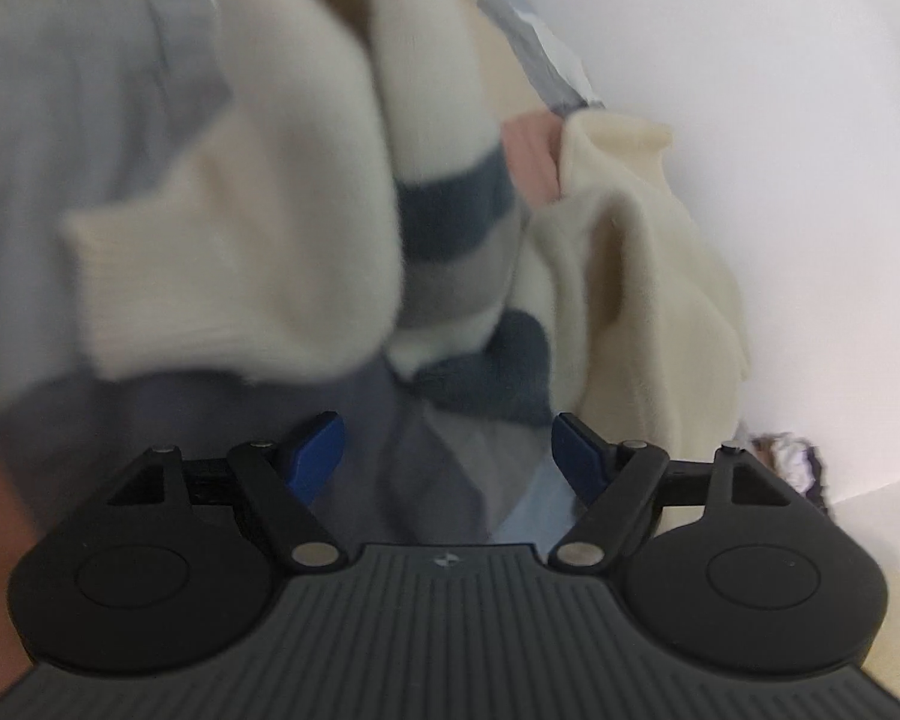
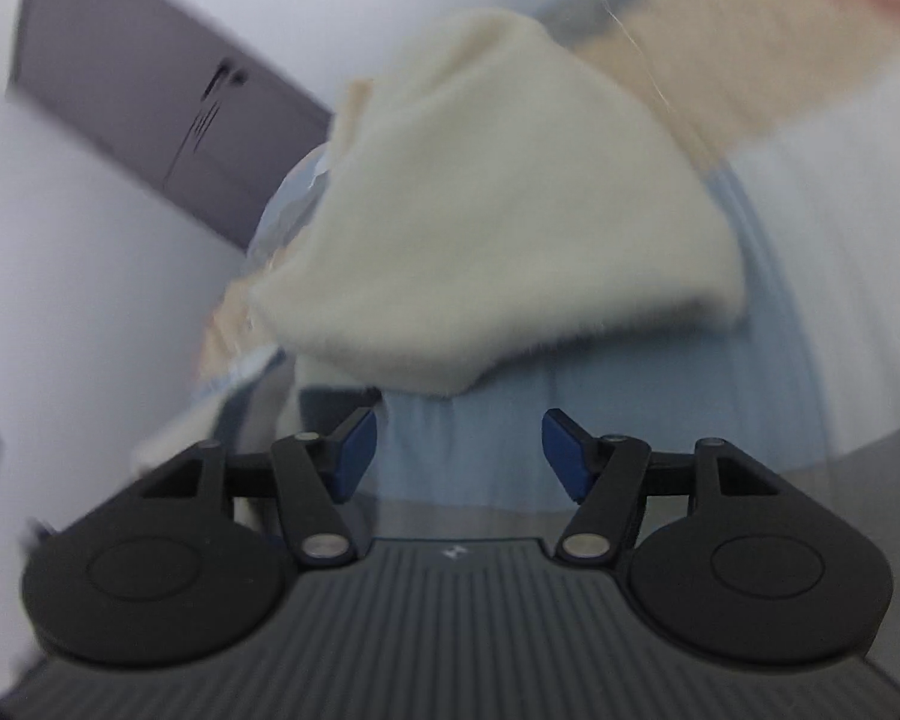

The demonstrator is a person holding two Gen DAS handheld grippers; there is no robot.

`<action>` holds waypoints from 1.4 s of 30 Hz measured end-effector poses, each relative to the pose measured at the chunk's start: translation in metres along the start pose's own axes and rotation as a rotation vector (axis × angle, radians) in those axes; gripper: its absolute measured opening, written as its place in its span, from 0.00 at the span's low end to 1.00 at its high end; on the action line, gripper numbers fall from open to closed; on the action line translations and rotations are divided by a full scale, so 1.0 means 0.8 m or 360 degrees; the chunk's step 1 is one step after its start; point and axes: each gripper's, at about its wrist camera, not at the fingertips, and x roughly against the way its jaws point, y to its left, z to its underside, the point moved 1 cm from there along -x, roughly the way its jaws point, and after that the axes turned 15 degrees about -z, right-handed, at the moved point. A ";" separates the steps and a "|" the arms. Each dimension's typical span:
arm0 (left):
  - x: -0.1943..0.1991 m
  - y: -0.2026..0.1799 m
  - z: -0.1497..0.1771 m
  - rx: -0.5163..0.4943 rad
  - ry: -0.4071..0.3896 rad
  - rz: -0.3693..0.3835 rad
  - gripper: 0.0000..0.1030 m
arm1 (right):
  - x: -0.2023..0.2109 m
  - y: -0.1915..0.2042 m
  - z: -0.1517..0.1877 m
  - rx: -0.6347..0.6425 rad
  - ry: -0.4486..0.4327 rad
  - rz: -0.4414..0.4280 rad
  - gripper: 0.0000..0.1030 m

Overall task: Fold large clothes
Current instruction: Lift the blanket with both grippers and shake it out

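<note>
A cream knit sweater with dark blue and grey stripes lies bunched just ahead of my left gripper, with a ribbed cuff at the left. The left gripper is open and empty, its blue pads apart above grey-blue cloth. In the right wrist view a cream fold of the sweater hangs or lies just beyond my right gripper, which is open and empty over light blue fabric. Both views are blurred.
Grey-blue cloth lies left of the sweater. A pink piece peeks out behind it. White wall is at the right. A grey cabinet stands at the upper left of the right wrist view.
</note>
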 end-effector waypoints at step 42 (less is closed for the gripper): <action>0.121 0.062 -0.058 0.0090 -0.0447 -0.0185 0.02 | 0.070 0.003 -0.023 0.0278 -0.0209 0.0269 0.04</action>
